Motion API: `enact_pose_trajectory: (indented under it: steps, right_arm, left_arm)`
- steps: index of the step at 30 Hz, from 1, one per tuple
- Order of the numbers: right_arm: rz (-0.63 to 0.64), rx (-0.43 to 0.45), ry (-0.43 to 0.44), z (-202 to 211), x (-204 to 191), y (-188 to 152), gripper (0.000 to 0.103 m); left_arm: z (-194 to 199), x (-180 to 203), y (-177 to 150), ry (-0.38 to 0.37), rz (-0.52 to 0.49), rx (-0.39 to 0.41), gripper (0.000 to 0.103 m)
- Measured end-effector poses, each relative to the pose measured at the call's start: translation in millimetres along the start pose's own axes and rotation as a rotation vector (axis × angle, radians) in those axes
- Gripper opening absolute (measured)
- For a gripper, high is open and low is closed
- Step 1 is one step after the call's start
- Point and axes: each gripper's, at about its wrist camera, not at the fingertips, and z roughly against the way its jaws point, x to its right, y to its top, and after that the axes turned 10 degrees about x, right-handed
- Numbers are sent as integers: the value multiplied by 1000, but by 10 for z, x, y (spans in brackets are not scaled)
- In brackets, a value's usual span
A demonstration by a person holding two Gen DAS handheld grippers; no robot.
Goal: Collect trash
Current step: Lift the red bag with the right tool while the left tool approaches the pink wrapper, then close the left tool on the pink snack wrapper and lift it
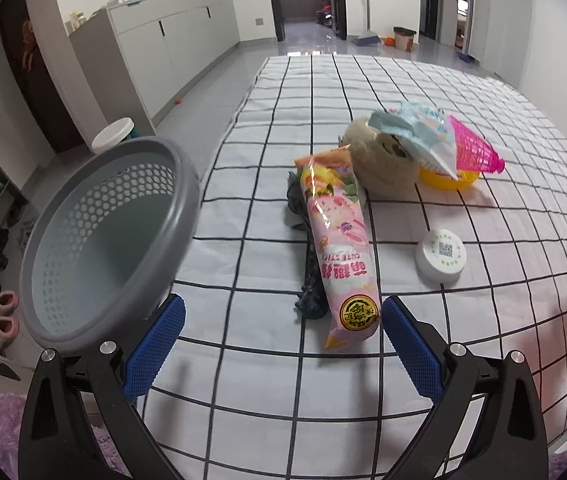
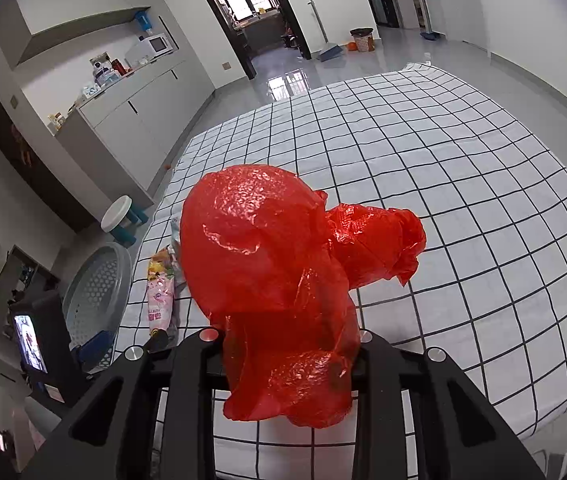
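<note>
Right gripper (image 2: pixel 289 354) fingers clenched on a crumpled red plastic bag (image 2: pixel 283 264), held above the checked bed sheet (image 2: pixel 463 184). Left gripper (image 1: pixel 283 340) fingers released, nothing between them, pink snack wrapper (image 1: pixel 337 248) lying on the sheet just ahead. Grey perforated basket (image 1: pixel 103 248) at the bed's left edge, tilted, beside the left finger.

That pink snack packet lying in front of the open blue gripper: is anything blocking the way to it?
Nothing visible. The pink snack packet lies straight ahead of the left gripper, only bare checked sheet between. It rests partly on a dark toy.
</note>
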Motion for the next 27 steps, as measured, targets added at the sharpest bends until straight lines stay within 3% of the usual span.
enact_pose_trajectory:
  steps: [16,18,20,27]
  right_arm:
    - [-5,-20,11,-64,4,3,27]
    - [-4,-23,12,-73,0,7,27]
    - [-4,-26,13,-85,-7,15,27]
    - [0,-30,13,-107,-14,25,27]
  left_arm:
    - [-291,229,140,28,-61,1,96]
    - [-276,242,130,28,-67,9,89]
    - [-269,252,111,15,-68,2,74]
    - [-198,232,73,-25,-51,-2,49]
